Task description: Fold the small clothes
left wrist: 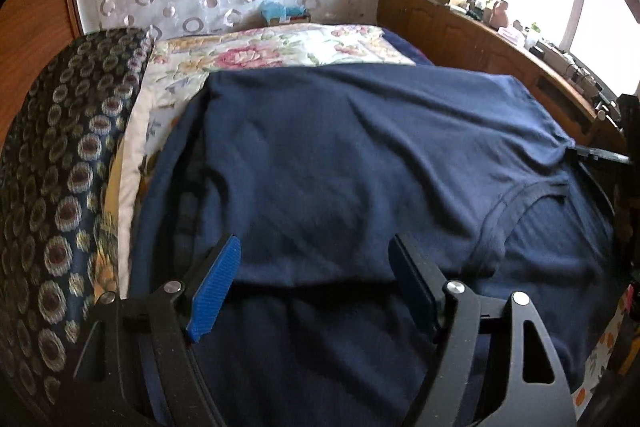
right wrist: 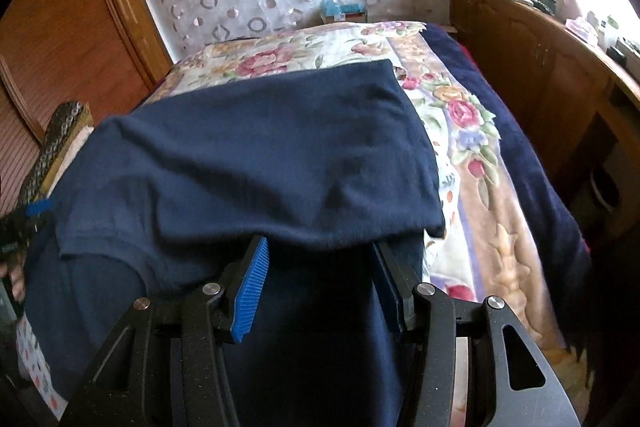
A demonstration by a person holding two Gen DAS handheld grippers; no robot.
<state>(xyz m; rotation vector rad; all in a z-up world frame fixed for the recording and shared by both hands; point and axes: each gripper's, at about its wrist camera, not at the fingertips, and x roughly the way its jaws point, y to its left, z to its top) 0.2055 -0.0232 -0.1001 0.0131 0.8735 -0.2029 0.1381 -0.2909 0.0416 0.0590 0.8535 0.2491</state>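
A navy T-shirt (left wrist: 340, 147) lies on the bed with its far part folded back toward me over the near part. Its collar (left wrist: 504, 211) shows at the right. My left gripper (left wrist: 316, 243) hovers open over the near fold edge; the blue pads (left wrist: 216, 291) touch no cloth. In the right wrist view the shirt (right wrist: 260, 147) has a sleeve hem (right wrist: 100, 239) at the left. My right gripper (right wrist: 320, 243) stands open, its tips at the dark fold edge, pinching nothing. The left gripper's blue pad (right wrist: 38, 207) peeks in at the far left, above a hand (right wrist: 14, 279).
A floral blanket (left wrist: 260, 55) covers the bed beyond and right of the shirt (right wrist: 472, 131). A dark patterned cushion (left wrist: 52, 167) lies along the left side. A cluttered wooden cabinet (left wrist: 460, 35) runs along the right under a window. A wooden wardrobe (right wrist: 60, 27) stands at the left.
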